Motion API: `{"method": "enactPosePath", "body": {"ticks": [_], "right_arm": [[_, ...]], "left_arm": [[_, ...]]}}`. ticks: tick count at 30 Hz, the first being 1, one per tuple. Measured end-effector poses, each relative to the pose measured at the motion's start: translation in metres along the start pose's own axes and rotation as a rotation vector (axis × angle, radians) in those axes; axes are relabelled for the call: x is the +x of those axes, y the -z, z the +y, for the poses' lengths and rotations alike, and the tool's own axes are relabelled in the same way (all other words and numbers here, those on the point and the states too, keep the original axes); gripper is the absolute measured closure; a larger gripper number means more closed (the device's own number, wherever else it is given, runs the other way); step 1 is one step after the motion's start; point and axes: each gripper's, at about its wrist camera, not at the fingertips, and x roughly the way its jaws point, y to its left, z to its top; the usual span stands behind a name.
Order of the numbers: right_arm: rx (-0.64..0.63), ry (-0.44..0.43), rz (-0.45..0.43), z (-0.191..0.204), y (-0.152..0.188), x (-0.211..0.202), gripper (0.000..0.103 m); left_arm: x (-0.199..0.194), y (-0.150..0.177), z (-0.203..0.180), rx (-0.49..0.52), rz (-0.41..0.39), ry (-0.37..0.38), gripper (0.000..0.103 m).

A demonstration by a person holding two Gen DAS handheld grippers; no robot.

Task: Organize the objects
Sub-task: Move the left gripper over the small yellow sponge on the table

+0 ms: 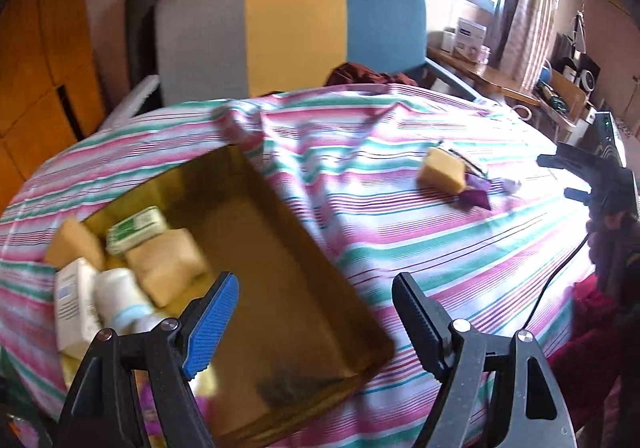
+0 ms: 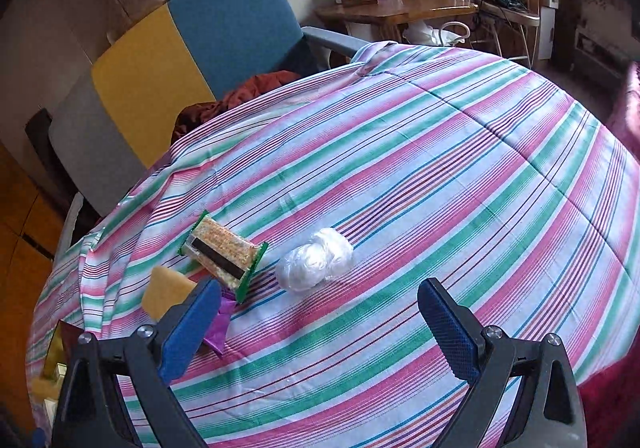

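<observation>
Snack bar [image 2: 224, 254] lies flat — long axis diagonal, beside sponge [image 2: 166, 290].

tricolour chair [image 1: 292, 35] behind striped cloth [image 2: 400, 167]

The right tongs [image 2: 320, 324] partly hide the purple wrapper [image 2: 218, 328] and yellow sponge [image 2: 166, 288].

I've got open striped cloth [image 2: 440, 175] right of the plastic wad [image 2: 316, 259]; snack packet [image 2: 224, 252] and sponge [image 2: 166, 290] crowd the left.
</observation>
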Motion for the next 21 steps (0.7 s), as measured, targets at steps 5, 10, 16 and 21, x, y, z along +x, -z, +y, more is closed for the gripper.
{"method": "enactPosePath", "body": {"ticks": [5,10,16,21], "right_arm": [[0.033,0.004,0.004,-0.006,0.001,0.000,0.003],[0.117,-0.028,0.035,-0.021,0.001,0.001,0.003],[0.132,-0.056,0.037,-0.022,0.001,-0.002,0.003],[0.148,-0.083,0.048,-0.024,0.001,-0.002,0.003]], "left_arm": [[0.018,-0.015,-0.031,0.033,0.028,0.050,0.022],[0.037,-0.029,-0.059,0.093,0.054,0.075,0.023],[0.070,-0.051,-0.097,0.170,0.081,0.096,0.023],[0.102,-0.073,-0.121,0.218,0.105,0.114,0.022]]}}
